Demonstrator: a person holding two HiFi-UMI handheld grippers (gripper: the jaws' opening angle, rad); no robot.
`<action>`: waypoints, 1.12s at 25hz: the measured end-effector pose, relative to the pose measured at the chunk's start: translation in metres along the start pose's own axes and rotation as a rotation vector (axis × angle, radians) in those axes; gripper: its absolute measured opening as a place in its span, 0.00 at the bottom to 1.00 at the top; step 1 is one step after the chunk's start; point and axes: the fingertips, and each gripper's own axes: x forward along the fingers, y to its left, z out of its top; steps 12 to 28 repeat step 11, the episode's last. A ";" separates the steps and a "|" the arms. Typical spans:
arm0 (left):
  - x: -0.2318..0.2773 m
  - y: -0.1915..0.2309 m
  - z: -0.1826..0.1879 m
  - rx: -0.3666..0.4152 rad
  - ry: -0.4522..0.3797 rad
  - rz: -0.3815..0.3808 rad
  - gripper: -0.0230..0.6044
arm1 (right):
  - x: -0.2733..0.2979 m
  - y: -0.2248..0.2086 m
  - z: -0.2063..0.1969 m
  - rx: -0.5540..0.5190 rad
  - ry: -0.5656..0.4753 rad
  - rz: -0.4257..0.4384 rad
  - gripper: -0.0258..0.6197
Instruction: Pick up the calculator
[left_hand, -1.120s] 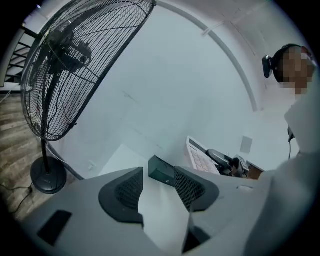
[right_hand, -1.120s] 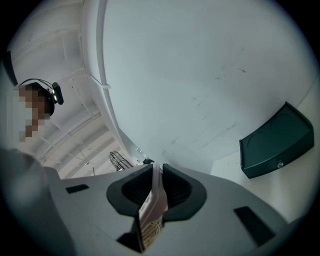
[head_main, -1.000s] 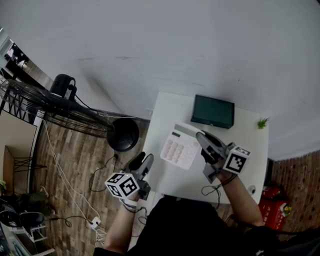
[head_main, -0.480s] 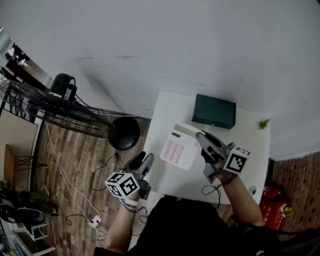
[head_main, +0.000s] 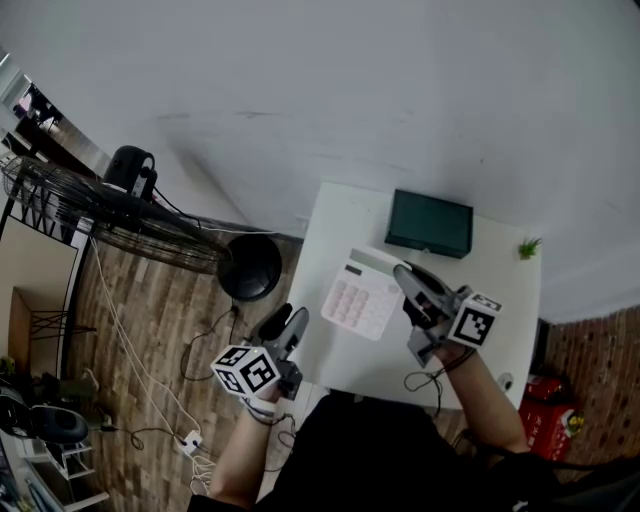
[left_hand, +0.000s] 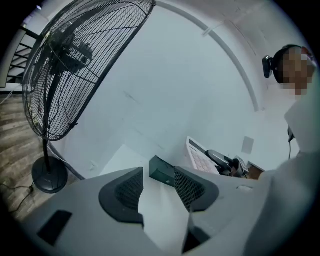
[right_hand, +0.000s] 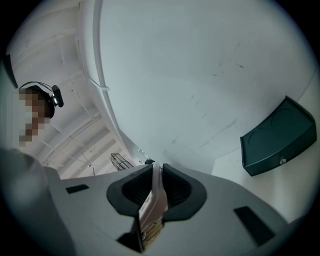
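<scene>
Right gripper clamped on calculator edge, calculator reaching left of it, left gripper jaws apart, empty, green box ahead of both on table

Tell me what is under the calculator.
Only the white table shows around the calculator, which the right gripper holds by its edge. The patch directly beneath is covered.

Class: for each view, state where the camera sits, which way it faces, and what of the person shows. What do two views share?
Head view: on the head, down at the table; arms, left gripper, right gripper show.
Left gripper view: on it, along open fingers toward fan; person's head shows.
Right gripper view: along fingers shut on calculator; head shows.
Shared: green box.
</scene>
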 end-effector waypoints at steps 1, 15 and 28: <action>-0.001 -0.001 0.000 0.000 0.000 -0.001 0.34 | 0.001 0.003 0.001 -0.011 0.001 0.008 0.13; -0.001 0.002 0.000 -0.002 0.004 0.002 0.34 | 0.004 0.005 0.004 -0.024 0.000 0.013 0.13; -0.001 0.002 0.000 -0.002 0.004 0.002 0.34 | 0.004 0.005 0.004 -0.024 0.000 0.013 0.13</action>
